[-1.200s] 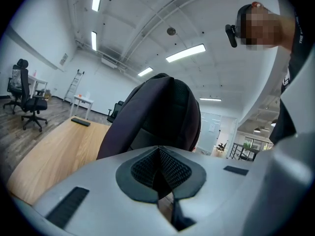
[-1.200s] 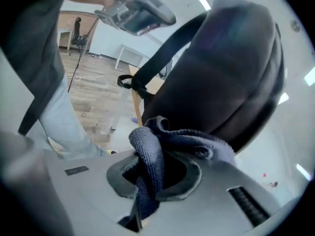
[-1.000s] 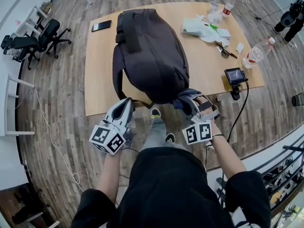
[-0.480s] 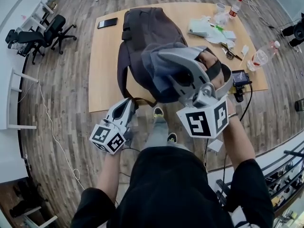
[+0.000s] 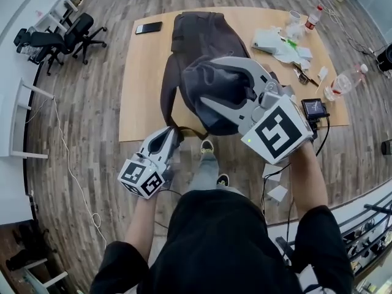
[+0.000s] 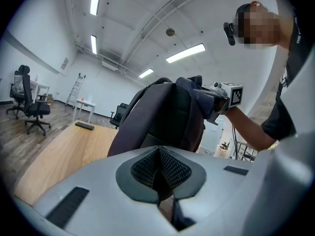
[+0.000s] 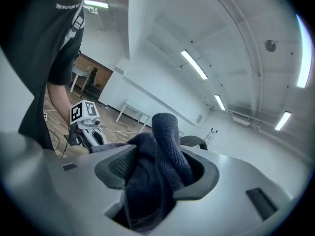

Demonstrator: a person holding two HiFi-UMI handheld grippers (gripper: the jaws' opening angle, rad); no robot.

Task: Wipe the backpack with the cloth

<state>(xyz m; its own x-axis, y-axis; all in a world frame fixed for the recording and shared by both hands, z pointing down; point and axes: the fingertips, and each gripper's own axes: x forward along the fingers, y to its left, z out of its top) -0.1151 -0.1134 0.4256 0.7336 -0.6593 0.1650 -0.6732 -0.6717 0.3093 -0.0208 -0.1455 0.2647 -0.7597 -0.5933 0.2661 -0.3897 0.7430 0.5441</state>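
Right gripper: my jaws clenched on the dark cloth, held up over the backpack on the wooden surface. Left gripper: my jaws pressed together, at the surface's near edge by the backpack.

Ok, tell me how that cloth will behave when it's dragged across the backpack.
The cloth looks floppy: it bunches and folds over between the jaws of the right gripper, so it should drape over the backpack. Its knitted texture suggests it will drag rather than slip.
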